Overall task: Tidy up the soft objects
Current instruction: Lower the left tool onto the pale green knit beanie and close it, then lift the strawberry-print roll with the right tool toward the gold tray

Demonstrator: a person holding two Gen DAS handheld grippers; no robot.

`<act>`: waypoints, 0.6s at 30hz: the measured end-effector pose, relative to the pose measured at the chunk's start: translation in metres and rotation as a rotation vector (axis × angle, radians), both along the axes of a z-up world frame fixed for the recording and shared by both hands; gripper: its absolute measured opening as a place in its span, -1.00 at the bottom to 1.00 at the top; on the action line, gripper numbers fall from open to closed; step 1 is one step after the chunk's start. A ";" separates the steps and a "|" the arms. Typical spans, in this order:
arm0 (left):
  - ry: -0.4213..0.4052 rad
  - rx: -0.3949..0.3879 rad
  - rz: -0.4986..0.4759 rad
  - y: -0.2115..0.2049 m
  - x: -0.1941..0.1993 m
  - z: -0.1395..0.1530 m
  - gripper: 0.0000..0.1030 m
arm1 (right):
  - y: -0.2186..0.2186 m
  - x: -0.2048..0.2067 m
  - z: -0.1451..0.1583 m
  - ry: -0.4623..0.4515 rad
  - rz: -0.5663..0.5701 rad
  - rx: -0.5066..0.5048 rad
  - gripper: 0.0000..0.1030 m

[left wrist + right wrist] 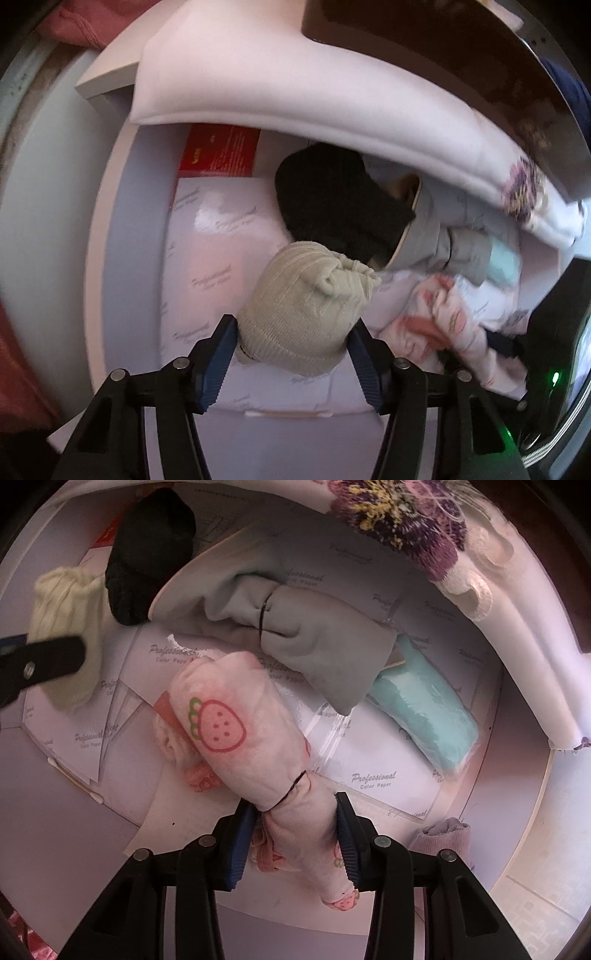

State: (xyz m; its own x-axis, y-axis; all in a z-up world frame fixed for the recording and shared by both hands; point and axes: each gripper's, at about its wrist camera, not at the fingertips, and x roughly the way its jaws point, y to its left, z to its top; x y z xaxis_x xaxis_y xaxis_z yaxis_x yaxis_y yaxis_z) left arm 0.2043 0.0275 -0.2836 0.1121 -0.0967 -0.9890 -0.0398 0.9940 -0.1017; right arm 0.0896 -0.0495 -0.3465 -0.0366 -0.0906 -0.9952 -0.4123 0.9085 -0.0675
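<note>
My left gripper (291,332) is shut on a beige knit sock bundle (303,302) and holds it over paper sheets in a white compartment. The bundle shows at the left of the right wrist view (70,627), with the left gripper's finger (48,661) across it. My right gripper (297,812) is shut on the thin end of a pink rolled cloth with a strawberry print (236,723), tied with black thread. A black sock ball (332,199) (147,550), a grey tied roll (317,638) and a teal packet (428,716) lie behind.
A white cloth with purple embroidered flowers (402,520) hangs over the compartment's top edge (295,96). "Professional Color Paper" sheets (369,775) line the floor. A red box (221,155) stands at the back left. A lilac sock (443,834) lies at the right.
</note>
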 end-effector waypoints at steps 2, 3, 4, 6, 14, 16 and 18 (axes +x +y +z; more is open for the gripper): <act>-0.001 0.006 -0.014 -0.002 -0.005 0.004 0.18 | 0.000 -0.003 0.002 -0.002 0.003 -0.002 -0.18; -0.003 0.015 -0.022 -0.005 -0.008 0.007 0.18 | 0.000 -0.004 0.002 -0.002 0.004 -0.003 -0.18; -0.006 0.025 -0.030 -0.006 -0.010 0.009 0.18 | 0.000 -0.006 0.001 -0.001 0.005 -0.004 -0.18; -0.009 0.038 -0.049 -0.011 -0.015 0.012 0.18 | -0.001 -0.009 0.002 0.004 0.004 -0.007 -0.18; -0.019 0.058 -0.098 -0.028 -0.022 0.022 0.18 | -0.007 -0.019 0.019 -0.004 -0.027 0.030 -0.19; -0.012 0.063 -0.102 -0.031 -0.022 0.024 0.18 | -0.010 -0.020 0.024 -0.006 -0.042 0.040 -0.19; -0.001 0.062 -0.102 -0.026 -0.015 0.016 0.18 | -0.013 -0.022 0.030 -0.007 -0.056 0.052 -0.19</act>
